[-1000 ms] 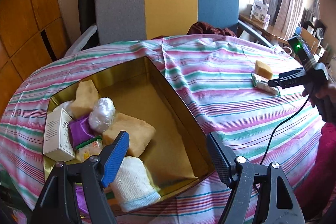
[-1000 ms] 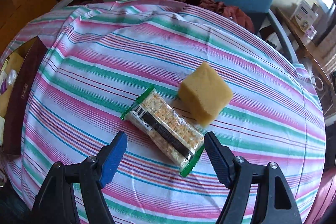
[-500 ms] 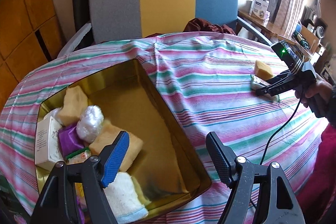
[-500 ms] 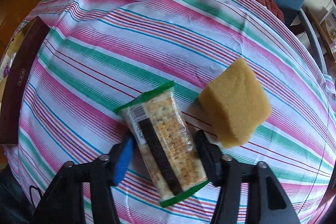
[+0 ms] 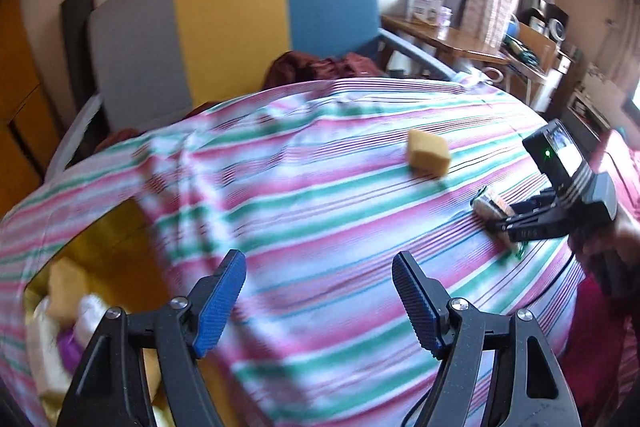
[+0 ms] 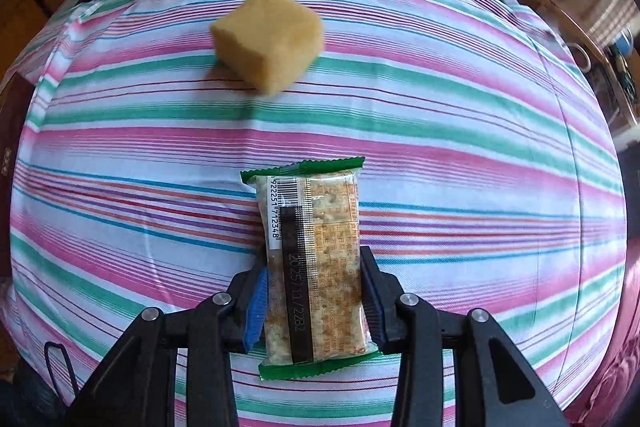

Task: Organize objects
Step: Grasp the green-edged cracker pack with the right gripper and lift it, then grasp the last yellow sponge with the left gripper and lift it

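Observation:
My right gripper [image 6: 314, 291] is shut on a green-edged cracker packet [image 6: 310, 251], gripping its near half on the striped tablecloth [image 6: 440, 147]. A yellow sponge block [image 6: 268, 39] lies beyond it. In the left wrist view the right gripper [image 5: 516, 223] holds the cracker packet [image 5: 490, 203] at the right, with the sponge block [image 5: 428, 151] further back. My left gripper [image 5: 320, 291] is open and empty above the cloth. The gold tin box [image 5: 108, 247] with several items sits at the lower left, blurred.
A grey, yellow and blue chair [image 5: 232, 31] stands behind the table with a dark red cloth [image 5: 320, 67] on its seat. A cluttered wooden desk [image 5: 460, 39] is at the back right. The table edge drops off at the right.
My right gripper closed on the cracker packet and turned it lengthwise between the fingers. My left gripper swung right, away from the tin box, towards the sponge.

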A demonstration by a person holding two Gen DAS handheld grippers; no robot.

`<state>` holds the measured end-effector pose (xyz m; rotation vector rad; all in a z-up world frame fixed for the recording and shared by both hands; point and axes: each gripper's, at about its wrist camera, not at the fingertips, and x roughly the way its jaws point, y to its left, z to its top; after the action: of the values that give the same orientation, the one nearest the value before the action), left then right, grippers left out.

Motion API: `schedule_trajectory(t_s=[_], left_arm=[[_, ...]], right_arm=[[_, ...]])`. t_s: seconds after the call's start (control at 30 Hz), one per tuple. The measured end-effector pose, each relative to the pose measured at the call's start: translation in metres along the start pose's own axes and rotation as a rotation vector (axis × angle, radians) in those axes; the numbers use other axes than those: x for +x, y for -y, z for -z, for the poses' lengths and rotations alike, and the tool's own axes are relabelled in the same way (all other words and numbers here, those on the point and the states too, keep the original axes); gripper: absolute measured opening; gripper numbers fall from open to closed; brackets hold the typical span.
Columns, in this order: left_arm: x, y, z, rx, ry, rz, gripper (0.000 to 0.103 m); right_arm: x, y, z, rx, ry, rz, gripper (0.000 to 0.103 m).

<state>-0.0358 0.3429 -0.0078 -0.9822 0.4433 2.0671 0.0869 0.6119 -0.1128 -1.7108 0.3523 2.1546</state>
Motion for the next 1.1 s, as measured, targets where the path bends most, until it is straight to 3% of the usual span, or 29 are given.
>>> schedule_trajectory(t_s=[0.23, 0.5, 0.7, 0.93, 1.0, 1.07, 1.1], left_arm=[[0.049, 0.059, -0.045, 0.096, -0.020, 0.067, 0.077], [0.125, 0.108, -0.083, 0.174, -0.080, 0.123, 0.083], [0.171, 0.131, -0.099, 0.213, -0.125, 0.126, 0.086], [0.215, 0.145, -0.110, 0.234, -0.158, 0.070, 0.089], [0.226, 0.142, -0.109, 0.224, -0.176, 0.070, 0.084], [0.223, 0.139, -0.105, 0.198, -0.188, 0.153, 0.059], [0.217, 0.138, -0.103, 0.201, -0.179, 0.136, 0.060]], right_arm=[[-0.002, 0.010, 0.004, 0.058, 0.017, 0.004, 0.041], [-0.003, 0.029, 0.003, 0.110, 0.023, -0.051, 0.041], [-0.004, 0.030, 0.001, 0.130, 0.028, -0.069, 0.042], [-0.006, 0.030, 0.002, 0.121, 0.030, -0.064, 0.043], [-0.006, 0.031, 0.000, 0.123, 0.031, -0.066, 0.043], [-0.003, 0.026, -0.010, 0.123, 0.032, -0.068, 0.043], [-0.003, 0.024, -0.012, 0.122, 0.033, -0.068, 0.043]])
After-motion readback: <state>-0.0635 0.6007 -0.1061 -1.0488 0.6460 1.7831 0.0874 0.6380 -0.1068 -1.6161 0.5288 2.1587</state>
